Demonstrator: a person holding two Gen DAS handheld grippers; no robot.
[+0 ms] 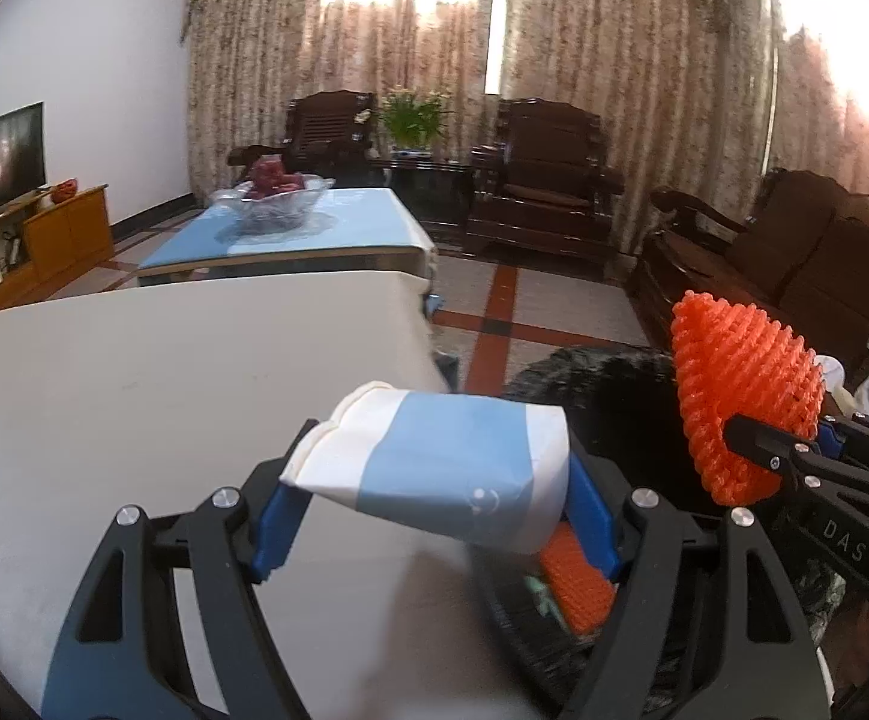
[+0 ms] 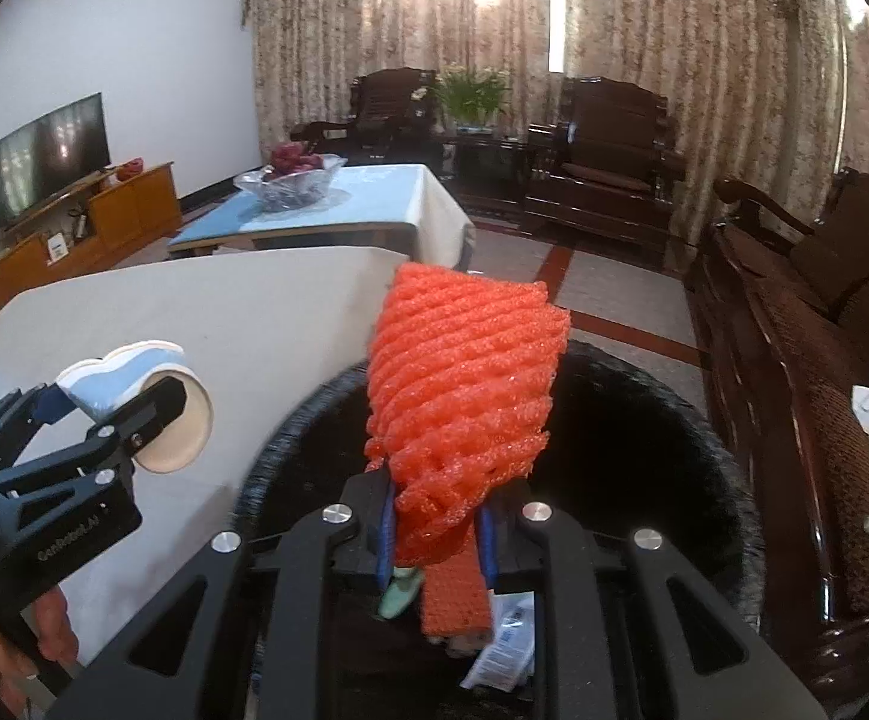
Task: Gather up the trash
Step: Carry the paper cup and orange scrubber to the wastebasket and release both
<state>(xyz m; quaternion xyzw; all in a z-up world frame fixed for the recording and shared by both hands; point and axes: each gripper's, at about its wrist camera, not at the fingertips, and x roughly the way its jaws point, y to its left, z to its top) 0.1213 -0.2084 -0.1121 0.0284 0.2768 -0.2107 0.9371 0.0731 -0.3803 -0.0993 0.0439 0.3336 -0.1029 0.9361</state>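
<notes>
My left gripper (image 1: pixel 434 516) is shut on a crushed blue and white paper cup (image 1: pixel 440 468), held at the right edge of the white table (image 1: pixel 134 396). It also shows in the right wrist view (image 2: pixel 134 402). My right gripper (image 2: pixel 434 534) is shut on an orange foam fruit net (image 2: pixel 464 384), held over the black trash bin (image 2: pixel 704 456). The net also shows in the left wrist view (image 1: pixel 740 402). Inside the bin lie another orange net (image 2: pixel 455 594), a green scrap and a white wrapper (image 2: pixel 506 642).
A second table with a blue cloth (image 1: pixel 290 228) carries a glass fruit bowl (image 1: pixel 272 198). Dark wooden armchairs (image 1: pixel 542 180) and a sofa (image 2: pixel 794 372) stand behind and right. A TV cabinet (image 2: pixel 74 228) is at the left wall.
</notes>
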